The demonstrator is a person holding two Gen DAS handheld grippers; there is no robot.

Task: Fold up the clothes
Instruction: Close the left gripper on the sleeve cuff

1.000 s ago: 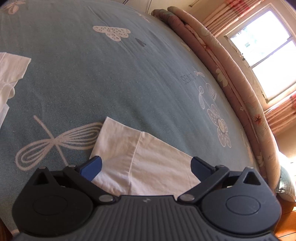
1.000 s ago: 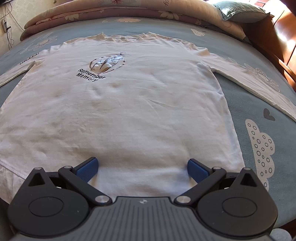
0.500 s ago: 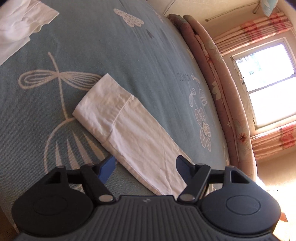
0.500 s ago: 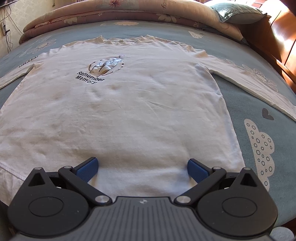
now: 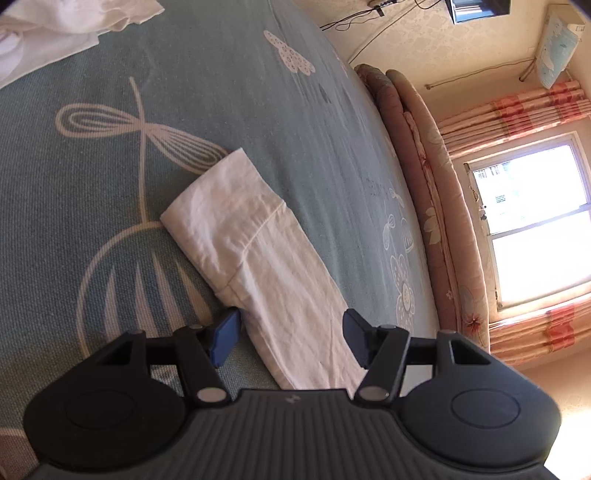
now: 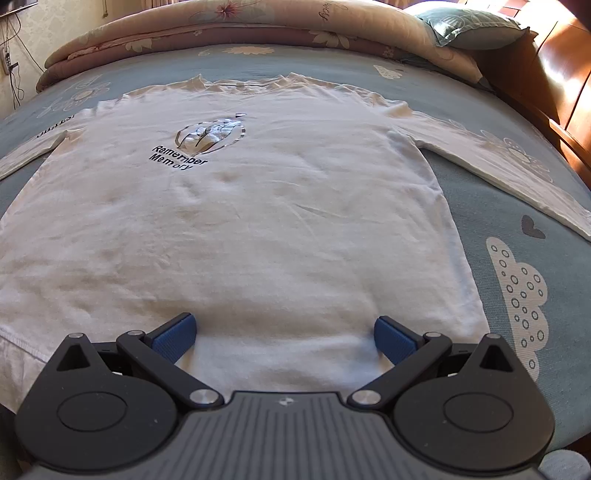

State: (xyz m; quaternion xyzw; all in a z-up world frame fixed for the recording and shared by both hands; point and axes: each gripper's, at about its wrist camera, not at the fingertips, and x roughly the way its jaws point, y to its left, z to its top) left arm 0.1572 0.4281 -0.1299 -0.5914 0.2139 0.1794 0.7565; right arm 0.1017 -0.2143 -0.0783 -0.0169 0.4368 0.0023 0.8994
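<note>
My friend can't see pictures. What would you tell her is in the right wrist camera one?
A white long-sleeved shirt lies flat and face up on a blue-green bedspread, sleeves spread out, with "Remember Memory" printed on the chest. The open right gripper sits low over the shirt's bottom hem, holding nothing. A rolled floral quilt and a pillow lie along the far side.

A wide bed under a blue-grey woven bedspread [image 6: 524, 206] printed with pale dragonflies, flowers and clouds carries a white long-sleeved cotton shirt [image 6: 258, 221] lying flat, front up, both sleeves out to the sides. Along the far edge lie 2 rolled pink floral quilts [image 6: 229, 22], with a teal pillow [image 6: 469, 22] at the far right.
</note>
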